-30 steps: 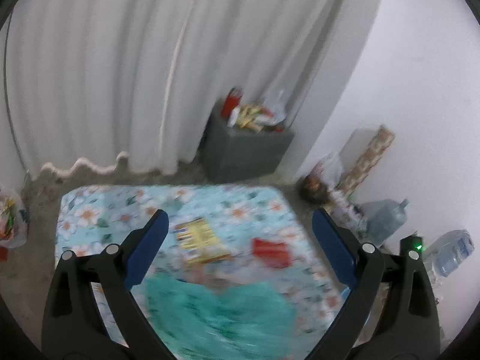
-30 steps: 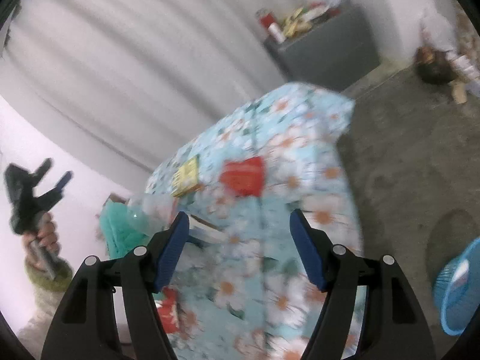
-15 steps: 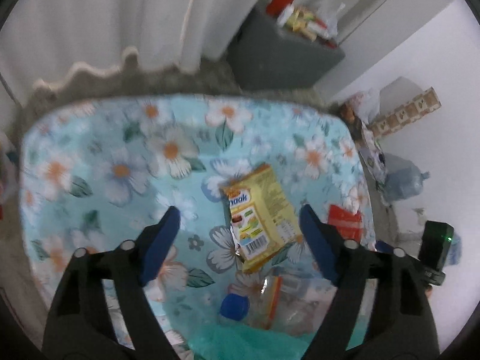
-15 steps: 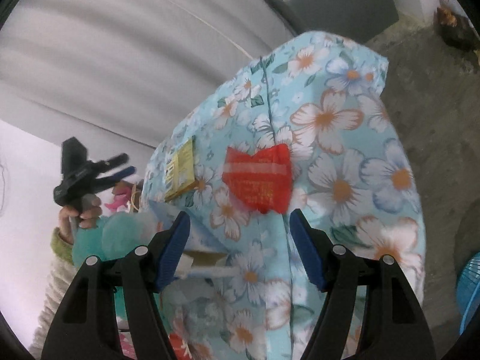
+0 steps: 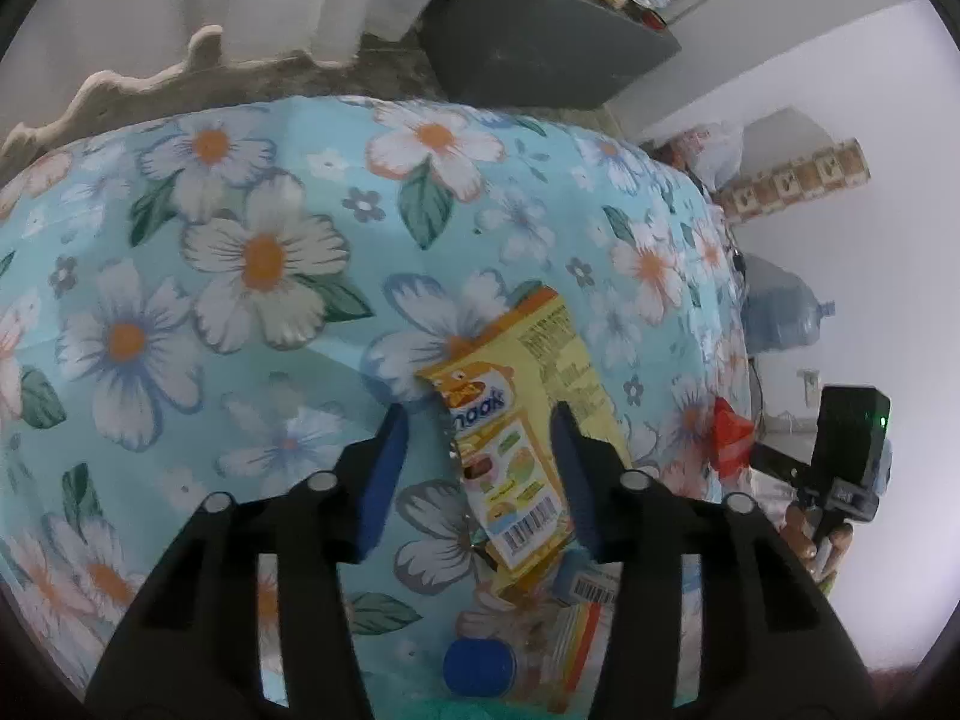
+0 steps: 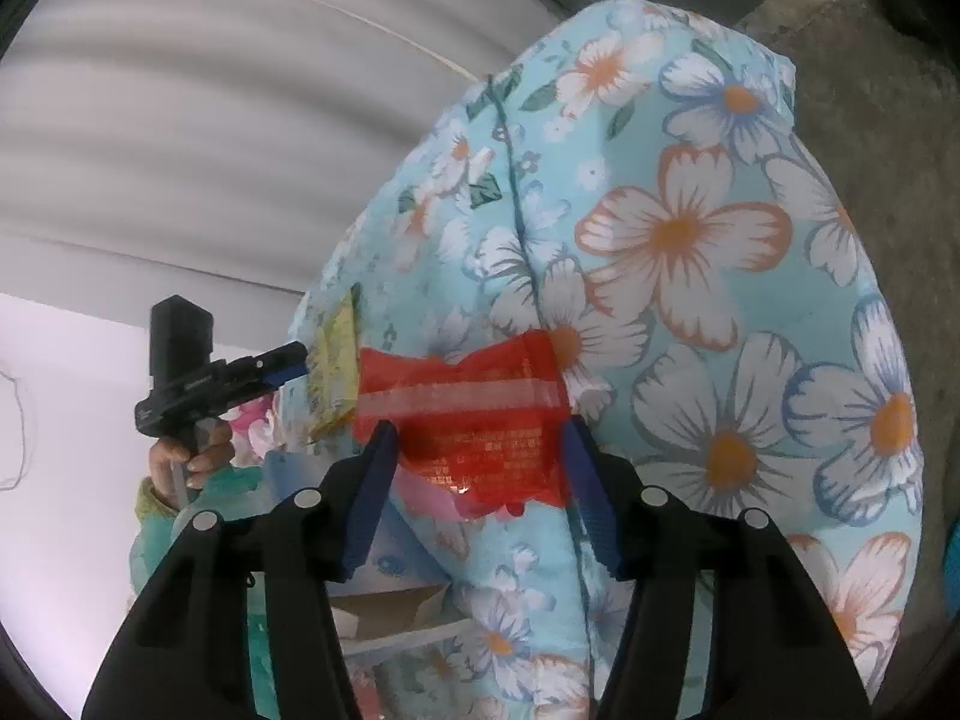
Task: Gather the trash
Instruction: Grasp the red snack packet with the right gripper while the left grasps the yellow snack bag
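A yellow snack wrapper [image 5: 519, 432] lies on the floral tablecloth [image 5: 252, 252]. My left gripper [image 5: 480, 420] is open, its blue fingers straddling the wrapper's lower half. A red wrapper [image 6: 474, 420] lies on the same cloth [image 6: 690, 228]; my right gripper [image 6: 477, 438] is open with its fingers either side of it. The red wrapper also shows in the left wrist view [image 5: 729, 435], and the yellow one in the right wrist view [image 6: 336, 372]. The left gripper appears from the side in the right wrist view [image 6: 288, 360].
A plastic bottle with a blue cap [image 5: 480, 666] and labelled packaging [image 5: 588, 588] lie near the table's front. A grey box [image 5: 540, 42] holding snack packets stands behind the table. A water jug [image 5: 780, 318] stands on the floor at the right. A white curtain [image 6: 210, 120] hangs behind.
Both grippers have moved down and in toward the table. The left one now straddles the yellow wrapper, the right one straddles the red wrapper. Both stay open.
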`<state>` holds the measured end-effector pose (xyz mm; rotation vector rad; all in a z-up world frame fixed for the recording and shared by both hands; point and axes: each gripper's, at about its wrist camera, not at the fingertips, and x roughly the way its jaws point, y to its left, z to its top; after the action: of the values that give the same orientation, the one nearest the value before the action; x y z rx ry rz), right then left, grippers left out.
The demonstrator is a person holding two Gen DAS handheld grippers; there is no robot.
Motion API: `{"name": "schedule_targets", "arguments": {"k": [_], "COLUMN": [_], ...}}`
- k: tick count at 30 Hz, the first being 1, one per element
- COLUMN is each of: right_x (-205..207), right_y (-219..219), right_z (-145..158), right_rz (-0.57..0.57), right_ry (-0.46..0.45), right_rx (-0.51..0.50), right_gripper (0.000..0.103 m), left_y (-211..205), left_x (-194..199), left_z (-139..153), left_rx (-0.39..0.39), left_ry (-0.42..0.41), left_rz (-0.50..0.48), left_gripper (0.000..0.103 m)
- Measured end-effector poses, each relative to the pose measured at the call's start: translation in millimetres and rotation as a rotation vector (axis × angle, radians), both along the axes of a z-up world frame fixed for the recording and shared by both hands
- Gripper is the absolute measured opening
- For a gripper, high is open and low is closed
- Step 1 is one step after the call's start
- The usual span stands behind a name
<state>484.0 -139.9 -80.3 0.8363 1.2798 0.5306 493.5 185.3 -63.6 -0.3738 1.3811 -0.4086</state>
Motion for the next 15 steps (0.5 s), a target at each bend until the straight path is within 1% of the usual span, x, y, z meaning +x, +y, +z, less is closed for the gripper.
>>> {"name": "schedule_targets", "arguments": {"k": [5,6,7,8,10,13,15], "right_x": [2,1,0,-1,0,-1,-2], "right_y": [-4,-6,-9,-11,-12,-12,-14], "right_z": [-5,-6,-5,-5,-6,-4,-3], "right_rz": [-0.017,-0.023,-0.030,-0.035,-0.039,-0.040,-0.046], "right_ry": [0.015,0.020,0.023,0.024,0.027,0.018,0.014], "right_rx": [0.019,0.027,0.036,0.042,0.052,0.044,0.043], "right_gripper": [0.054,0.054,0.054,0.052,0.051,0.048,0.046], "left_y": [-9,-10,-11,-11,-11,-10,-11], "left_x": [0,0,0,-1,-2,-4,-6], "left_z": [-3,-3,-2,0,4,9,11], "left_rx": [0.041,0.045,0.045,0.046,0.028,-0.009,-0.009], "left_ry": [0.013,0.015,0.013,0.005,-0.021,-0.043,-0.053], "left_rz": [-0.049,-0.053,-0.059,-0.062,-0.067,-0.077,-0.083], "left_gripper": [0.040,0.036,0.030,0.026,0.013,0.008,0.005]}}
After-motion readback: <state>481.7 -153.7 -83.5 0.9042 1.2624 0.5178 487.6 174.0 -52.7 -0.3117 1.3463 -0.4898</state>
